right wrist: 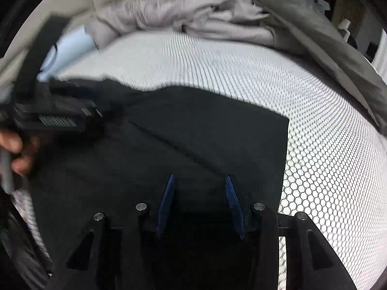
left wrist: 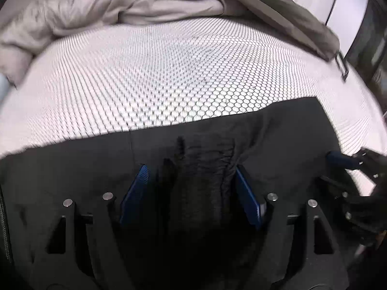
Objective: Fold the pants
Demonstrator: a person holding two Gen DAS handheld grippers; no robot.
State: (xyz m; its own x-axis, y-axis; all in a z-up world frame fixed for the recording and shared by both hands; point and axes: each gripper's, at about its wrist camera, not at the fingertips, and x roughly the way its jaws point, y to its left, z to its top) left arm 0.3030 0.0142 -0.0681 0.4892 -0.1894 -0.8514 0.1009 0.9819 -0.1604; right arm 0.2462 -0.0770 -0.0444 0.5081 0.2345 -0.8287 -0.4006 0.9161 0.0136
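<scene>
Black pants (left wrist: 72, 166) lie flat on a white mattress cover with a honeycomb print (left wrist: 169, 72). My left gripper (left wrist: 191, 168) points down at them with its blue pads wide apart. A gathered ridge of the black cloth rises between the pads, and it looks loose rather than pinched. In the right wrist view the pants (right wrist: 193, 125) show a straight edge and a corner on the right. My right gripper (right wrist: 199, 177) hovers open over the flat cloth, with nothing clamped. The left gripper (right wrist: 55, 118) and a hand (right wrist: 14, 149) appear at the left edge there. The right gripper's blue fingertip (left wrist: 338, 159) shows at the right of the left wrist view.
A crumpled grey duvet (left wrist: 121, 4) is heaped along the far side of the bed. A darker olive blanket (right wrist: 326, 48) drapes down the right side. A pale blue pillow (right wrist: 65, 48) lies at the far left. White doors (left wrist: 343, 7) stand beyond the bed.
</scene>
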